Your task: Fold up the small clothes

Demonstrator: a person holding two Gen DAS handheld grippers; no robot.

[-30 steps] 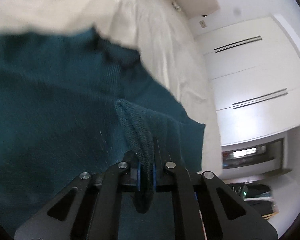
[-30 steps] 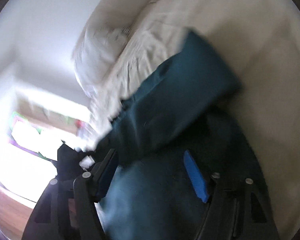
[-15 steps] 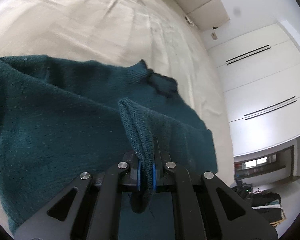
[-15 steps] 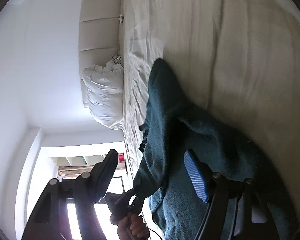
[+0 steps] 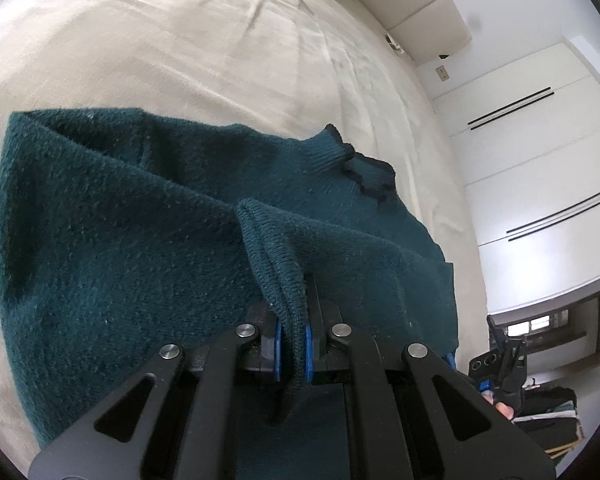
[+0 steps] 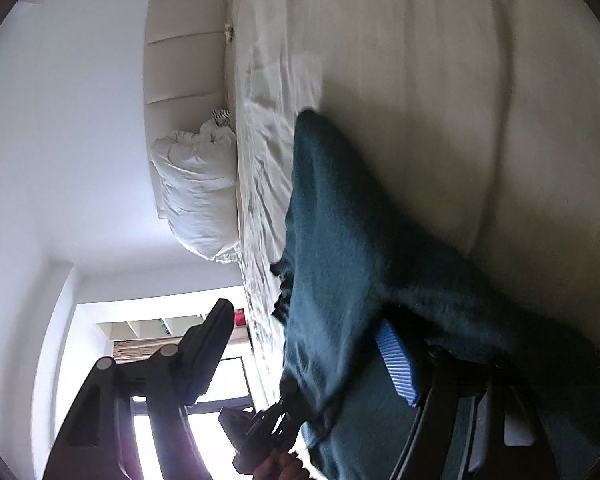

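bedroom — bed, pillow, wardrobe

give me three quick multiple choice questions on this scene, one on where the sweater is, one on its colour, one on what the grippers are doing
1. Where does the sweater lie?
A. on the bed sheet
B. on a wooden floor
C. inside a basket

2. What colour is the sweater?
A. bright red
B. dark teal
C. yellow

3. How does the left gripper stand?
A. wide open, nothing in it
B. shut on a fold of the sweater
C. shut on a pillow

Answers:
1 A: the knit spreads over the cream bed sheet in both wrist views.
2 B: it is dark teal throughout, with a darker trim at the collar.
3 B: its blue pads pinch a ribbed edge of the sweater, while the right gripper stands with its fingers apart, not pressing the cloth.
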